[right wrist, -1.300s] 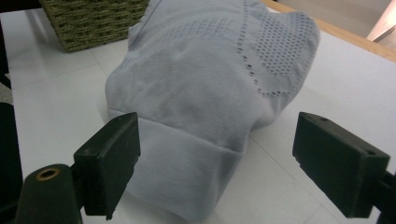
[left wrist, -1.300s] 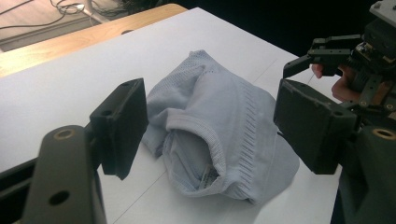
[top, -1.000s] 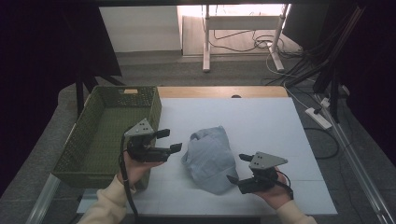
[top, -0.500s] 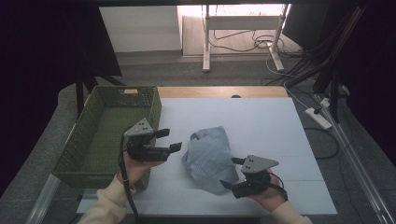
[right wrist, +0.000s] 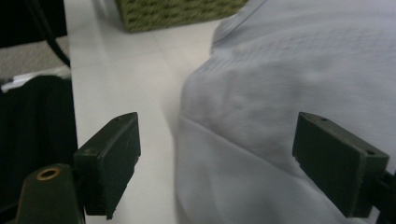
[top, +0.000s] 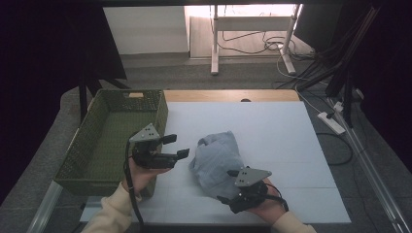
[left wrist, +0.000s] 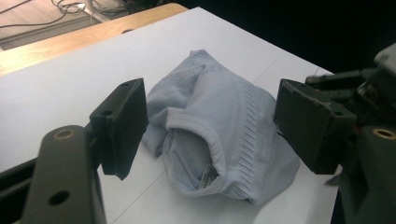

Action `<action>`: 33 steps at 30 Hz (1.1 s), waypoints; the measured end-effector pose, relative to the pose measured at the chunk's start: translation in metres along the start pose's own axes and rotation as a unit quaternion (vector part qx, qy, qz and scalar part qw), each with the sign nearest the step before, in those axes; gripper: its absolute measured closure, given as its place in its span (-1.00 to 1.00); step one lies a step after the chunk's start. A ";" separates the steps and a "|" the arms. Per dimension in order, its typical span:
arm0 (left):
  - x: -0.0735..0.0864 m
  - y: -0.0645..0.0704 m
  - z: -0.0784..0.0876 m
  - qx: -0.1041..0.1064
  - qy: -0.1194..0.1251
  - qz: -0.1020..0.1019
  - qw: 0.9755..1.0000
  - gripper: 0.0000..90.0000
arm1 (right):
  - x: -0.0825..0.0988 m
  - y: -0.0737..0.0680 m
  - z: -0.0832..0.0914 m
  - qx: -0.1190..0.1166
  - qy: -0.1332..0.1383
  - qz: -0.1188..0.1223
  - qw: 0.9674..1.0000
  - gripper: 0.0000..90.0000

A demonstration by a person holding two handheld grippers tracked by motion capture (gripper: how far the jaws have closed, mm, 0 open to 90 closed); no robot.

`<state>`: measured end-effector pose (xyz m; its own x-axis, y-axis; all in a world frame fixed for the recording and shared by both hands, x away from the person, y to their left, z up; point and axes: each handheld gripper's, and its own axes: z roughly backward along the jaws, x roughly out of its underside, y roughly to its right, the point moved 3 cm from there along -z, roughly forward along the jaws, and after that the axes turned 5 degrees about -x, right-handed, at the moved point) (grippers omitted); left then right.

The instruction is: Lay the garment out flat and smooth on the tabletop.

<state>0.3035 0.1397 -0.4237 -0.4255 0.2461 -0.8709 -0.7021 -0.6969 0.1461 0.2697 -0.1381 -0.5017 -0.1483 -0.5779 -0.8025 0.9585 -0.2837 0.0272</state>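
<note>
A: Closing in from the near right, the right gripper has slid leftward to the near edge of the pale blue garment since a moment ago, while the left gripper has kept its place beside the green basket.

B: So the grab looks about to start. Are the jaws ready?

A: Both stand wide with nothing clamped. In the right gripper view the cloth lies between the jaws, but the pads don't press it.

B: Where's the garment?

A: Crumpled mid-table on the white table, just right of the basket.

B: Anything the high view misses?

A: The left gripper view shows a ribbed hem and a small label inside the opening.
</note>
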 end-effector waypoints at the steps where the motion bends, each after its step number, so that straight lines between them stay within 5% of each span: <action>1: 0.000 0.000 0.000 0.000 -0.001 0.000 1.000 -0.41 | 0.001 -0.001 -0.004 -0.006 -0.009 0.001 1.000 -0.64; 12: -0.001 0.001 0.002 -0.003 0.002 -0.001 1.000 -0.41 | -0.011 -0.007 -0.033 0.016 -0.026 0.008 0.999 -0.62; 19: 0.000 0.001 0.004 -0.003 0.003 -0.001 1.000 -0.41 | -0.004 -0.006 -0.060 0.033 -0.101 0.011 0.994 -0.55; 23: 0.000 0.000 0.005 -0.004 0.005 -0.001 1.000 -0.41 | 0.000 -0.002 -0.065 0.043 -0.117 0.001 0.992 -0.50; 27: -0.001 0.001 0.005 -0.005 0.005 -0.001 1.000 -0.41 | 0.006 0.002 -0.066 0.051 -0.134 -0.002 0.990 -0.25; 33: 0.000 0.001 0.005 -0.004 0.005 0.000 1.000 -0.41 | 0.007 0.007 -0.062 0.022 -0.132 -0.022 0.991 0.39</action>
<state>0.3005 0.1423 -0.4214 -0.4196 0.2406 -0.8752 -0.6975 -0.7025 0.1412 0.2908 -0.0971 -0.5441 -0.2540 -0.7429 -0.6193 0.9391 -0.3426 0.0258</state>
